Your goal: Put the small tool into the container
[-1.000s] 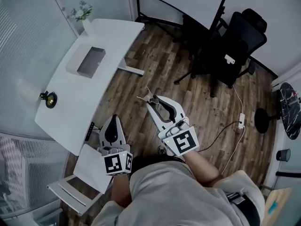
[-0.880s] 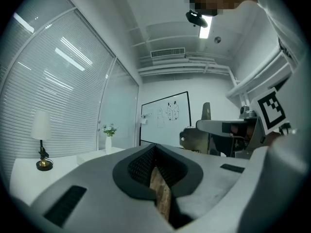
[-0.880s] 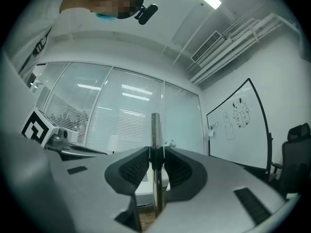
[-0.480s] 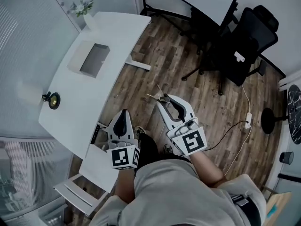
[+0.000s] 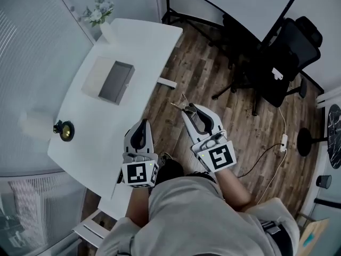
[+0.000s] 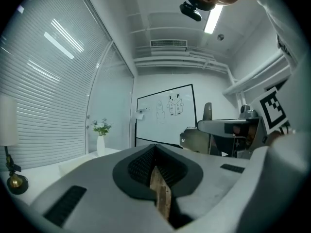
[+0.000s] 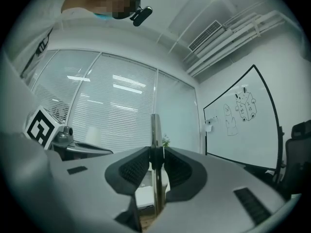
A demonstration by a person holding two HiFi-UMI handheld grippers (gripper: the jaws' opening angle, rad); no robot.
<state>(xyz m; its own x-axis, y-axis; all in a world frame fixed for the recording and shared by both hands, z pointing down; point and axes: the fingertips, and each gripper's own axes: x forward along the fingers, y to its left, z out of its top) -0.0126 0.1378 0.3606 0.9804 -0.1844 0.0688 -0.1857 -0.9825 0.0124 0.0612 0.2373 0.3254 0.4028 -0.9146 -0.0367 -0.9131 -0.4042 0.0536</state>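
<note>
My right gripper (image 5: 187, 110) is shut on the small tool (image 5: 180, 103), a thin metal piece that sticks out past its tips over the wooden floor. In the right gripper view the tool (image 7: 155, 130) stands upright between the pads of that gripper (image 7: 155, 161). The container (image 5: 114, 81), a white box with a grey inside, lies on the white desk (image 5: 138, 41) ahead and to the left of both grippers. My left gripper (image 5: 141, 127) hovers by the desk's near edge, jaws together and holding nothing; its tips (image 6: 154, 152) meet in the left gripper view.
On the desk stand a vase of flowers (image 5: 102, 19), a small brass object (image 5: 65, 130) and a white cup (image 5: 33, 124). A black office chair (image 5: 285, 57) stands at the right, with a cable and power strip (image 5: 283, 140) on the floor.
Both grippers have moved forward towards the desk, which now lies closer and lower in the head view. The tool stays gripped in the right gripper.
</note>
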